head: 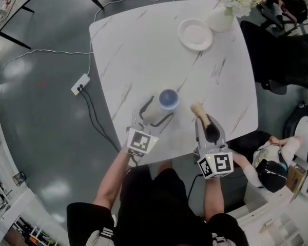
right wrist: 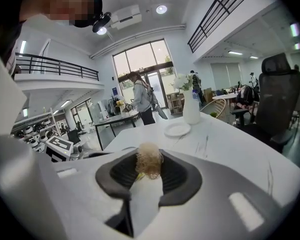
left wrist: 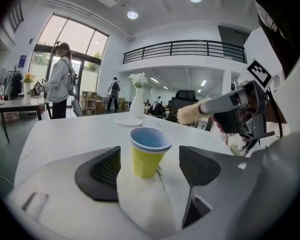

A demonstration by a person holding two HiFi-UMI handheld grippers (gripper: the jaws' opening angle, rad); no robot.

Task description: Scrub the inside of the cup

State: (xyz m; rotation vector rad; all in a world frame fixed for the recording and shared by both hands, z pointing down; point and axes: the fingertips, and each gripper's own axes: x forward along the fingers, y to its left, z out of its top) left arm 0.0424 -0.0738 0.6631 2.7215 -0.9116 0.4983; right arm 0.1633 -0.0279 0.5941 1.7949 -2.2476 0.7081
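A yellow cup (head: 168,99) with a blue inside stands upright on the white marble table (head: 143,50). My left gripper (head: 159,111) is open around it. In the left gripper view the cup (left wrist: 149,156) stands between the two pads, with a gap on each side. To its right, my right gripper (head: 207,121) is shut on a brush (head: 197,109) with a pale bristly head that points away from me. In the right gripper view the brush head (right wrist: 149,163) sticks up between the closed jaws. The brush (left wrist: 192,113) hangs above the table, to the right of the cup.
A white plate (head: 195,35) and a white vase of flowers (head: 223,17) stand at the table's far right. A black chair (head: 282,60) is beside the table's right edge. On the floor to the left lies a power strip (head: 80,84) with cables.
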